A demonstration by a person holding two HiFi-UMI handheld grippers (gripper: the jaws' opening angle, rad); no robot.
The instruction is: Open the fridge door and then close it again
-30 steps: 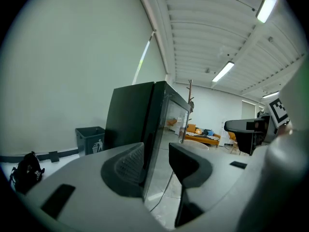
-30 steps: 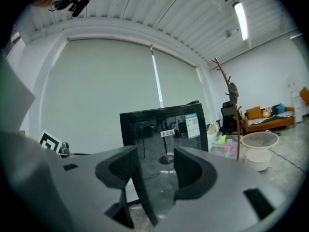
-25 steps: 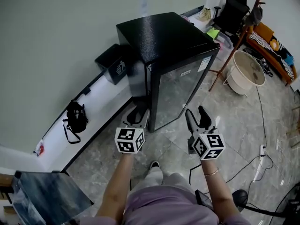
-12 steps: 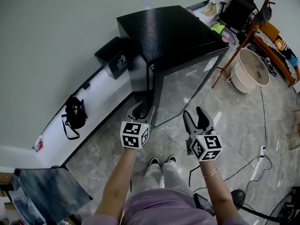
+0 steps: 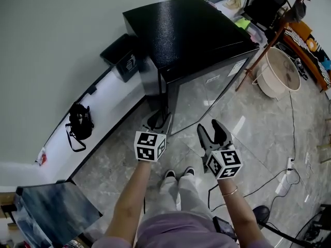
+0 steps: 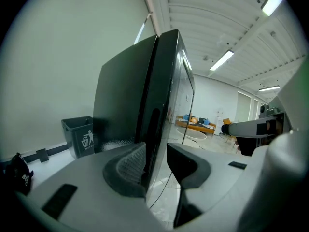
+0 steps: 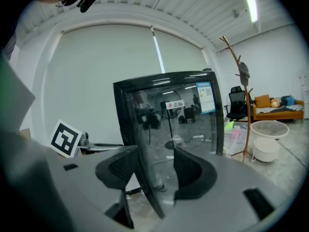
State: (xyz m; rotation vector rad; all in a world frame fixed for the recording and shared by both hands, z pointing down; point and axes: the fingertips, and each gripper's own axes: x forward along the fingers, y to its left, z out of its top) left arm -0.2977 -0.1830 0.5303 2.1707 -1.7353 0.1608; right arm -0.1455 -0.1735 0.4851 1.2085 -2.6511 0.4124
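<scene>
left gripper (image 5: 159,119): fingers apart, just narrowed, fridge door (image 5: 207,94) edge lined up between them, ungripped | right gripper (image 5: 211,128): fingers released, empty | black mini fridge (image 5: 186,32): on floor against wall, door shut

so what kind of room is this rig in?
Probably an office or lab break corner, not a home kitchen: a black mini fridge stands alone, with an office chair and an orange sofa beyond it and strip lights overhead.

Bright strip lights (image 6: 226,60), fisheye edges, possibly glare
</scene>
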